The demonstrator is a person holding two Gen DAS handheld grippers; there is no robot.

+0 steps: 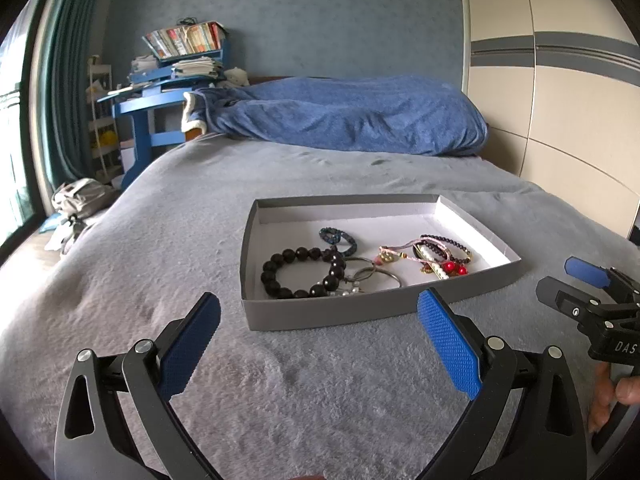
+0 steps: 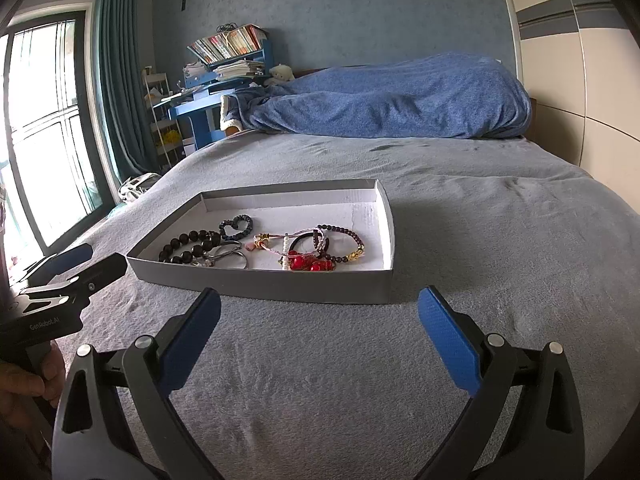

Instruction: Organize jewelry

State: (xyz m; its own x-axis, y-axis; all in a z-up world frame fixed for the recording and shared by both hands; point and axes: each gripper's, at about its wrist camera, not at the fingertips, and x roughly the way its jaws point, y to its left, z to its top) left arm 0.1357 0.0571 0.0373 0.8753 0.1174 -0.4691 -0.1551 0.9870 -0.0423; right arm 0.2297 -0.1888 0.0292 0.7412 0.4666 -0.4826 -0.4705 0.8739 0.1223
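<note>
A shallow grey cardboard tray [image 1: 352, 316] [image 2: 280, 286] lies on the grey bed cover. Inside it are a black bead bracelet [image 1: 280, 272] [image 2: 188, 242], a dark blue beaded loop [image 1: 338, 238] [image 2: 236, 226], metal rings [image 1: 372, 276] [image 2: 226, 258], and a tangle of pink cord, purple beads and red beads [image 1: 436, 258] [image 2: 316, 250]. My left gripper [image 1: 318, 308] hovers open just short of the tray's near wall, with nothing between its fingers. My right gripper [image 2: 318, 304] is also open and empty, short of the tray's near right corner. Each gripper shows at the edge of the other's view.
A rumpled blue blanket [image 1: 352, 116] [image 2: 400, 100] lies across the head of the bed. A blue desk with books [image 1: 160, 80] [image 2: 216, 80] stands left of it. A wardrobe [image 1: 560, 100] runs along the right; a window and curtain [image 2: 60, 120] fill the left. A hand [image 2: 28, 384] holds the left gripper's handle.
</note>
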